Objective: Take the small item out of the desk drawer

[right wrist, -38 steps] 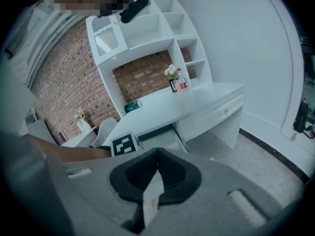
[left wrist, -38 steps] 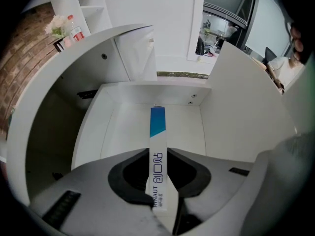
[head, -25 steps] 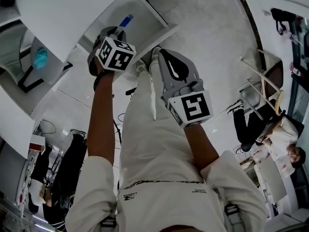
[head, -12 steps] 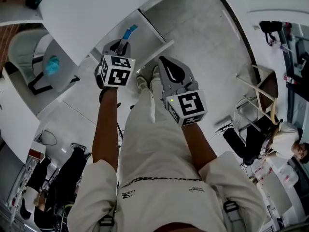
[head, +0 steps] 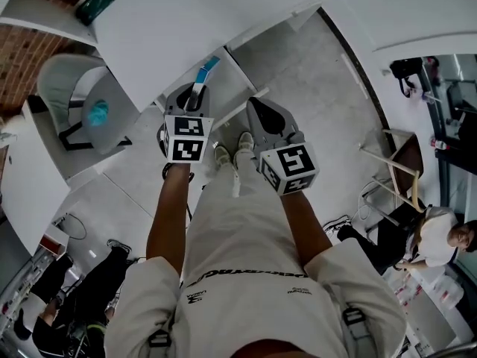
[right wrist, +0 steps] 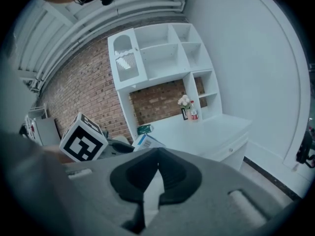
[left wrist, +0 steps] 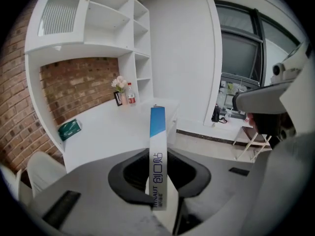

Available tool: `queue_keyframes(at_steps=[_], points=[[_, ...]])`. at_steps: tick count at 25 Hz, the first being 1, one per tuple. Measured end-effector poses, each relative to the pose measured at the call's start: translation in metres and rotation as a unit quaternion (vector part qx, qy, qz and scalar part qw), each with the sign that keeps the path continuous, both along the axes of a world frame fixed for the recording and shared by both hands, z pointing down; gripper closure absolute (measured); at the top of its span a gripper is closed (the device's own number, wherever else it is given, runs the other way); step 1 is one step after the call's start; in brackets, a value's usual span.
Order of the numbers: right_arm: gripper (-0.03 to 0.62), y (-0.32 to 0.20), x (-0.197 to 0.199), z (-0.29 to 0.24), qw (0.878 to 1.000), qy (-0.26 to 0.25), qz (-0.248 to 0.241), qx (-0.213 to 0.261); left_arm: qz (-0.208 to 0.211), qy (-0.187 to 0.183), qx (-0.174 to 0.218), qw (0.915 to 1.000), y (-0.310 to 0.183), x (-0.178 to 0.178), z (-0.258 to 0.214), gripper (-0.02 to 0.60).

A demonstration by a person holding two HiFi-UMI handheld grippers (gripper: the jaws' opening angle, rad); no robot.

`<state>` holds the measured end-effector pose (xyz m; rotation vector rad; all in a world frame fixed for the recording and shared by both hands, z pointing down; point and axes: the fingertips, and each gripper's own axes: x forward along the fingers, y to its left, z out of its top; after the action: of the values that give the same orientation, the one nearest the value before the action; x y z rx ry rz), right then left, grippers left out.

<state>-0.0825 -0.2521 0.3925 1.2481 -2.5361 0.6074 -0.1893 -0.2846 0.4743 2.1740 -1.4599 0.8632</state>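
Note:
My left gripper (head: 192, 99) is shut on a thin white box with a blue end (head: 203, 73), and the box sticks up past the jaws. In the left gripper view the box (left wrist: 158, 151) stands upright, pinched at its lower end by the gripper (left wrist: 159, 181). My right gripper (head: 262, 114) hangs close beside it on the right, shut, with nothing in it (right wrist: 156, 167). Both are held in front of the person's legs, short of the white desk (head: 186, 21). The desk's drawer front with its knob (right wrist: 231, 149) looks closed. The right gripper view also catches the box (right wrist: 146, 141).
A white chair with a teal cushion (head: 86, 107) stands left of the desk. A green packet (head: 95, 3) lies on the desk, and flowers and a bottle (left wrist: 124, 88) stand by the shelves. A folding stool (head: 402, 162) and a seated person (head: 440, 237) are at the right.
The left gripper, still holding the box, has come right and a little down, closer to the right gripper. The desk and chair have shifted right in the head view.

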Motion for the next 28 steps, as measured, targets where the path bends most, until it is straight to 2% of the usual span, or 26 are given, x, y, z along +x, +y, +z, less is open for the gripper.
queue_keyframes(at_steps=[4, 10, 17, 28], points=[[0.603, 0.004, -0.008, -0.029, 1.0, 0.0, -0.007, 0.023, -0.019, 0.02, 0.054, 0.9982, 0.003, -0.005, -0.052, 0.503], [0.603, 0.007, -0.015, -0.074, 0.998, -0.004, -0.006, 0.062, -0.049, 0.054, 0.12, 0.99, 0.015, -0.013, -0.115, 0.503], [0.603, 0.01, -0.012, -0.126, 0.995, -0.01, -0.011, 0.102, -0.065, 0.067, 0.177, 0.9798, 0.031, -0.008, -0.174, 0.503], [0.603, 0.016, -0.008, -0.178, 0.99, -0.025, -0.013, 0.14, -0.096, 0.09, 0.264, 0.9555, 0.052, -0.007, -0.247, 0.503]])
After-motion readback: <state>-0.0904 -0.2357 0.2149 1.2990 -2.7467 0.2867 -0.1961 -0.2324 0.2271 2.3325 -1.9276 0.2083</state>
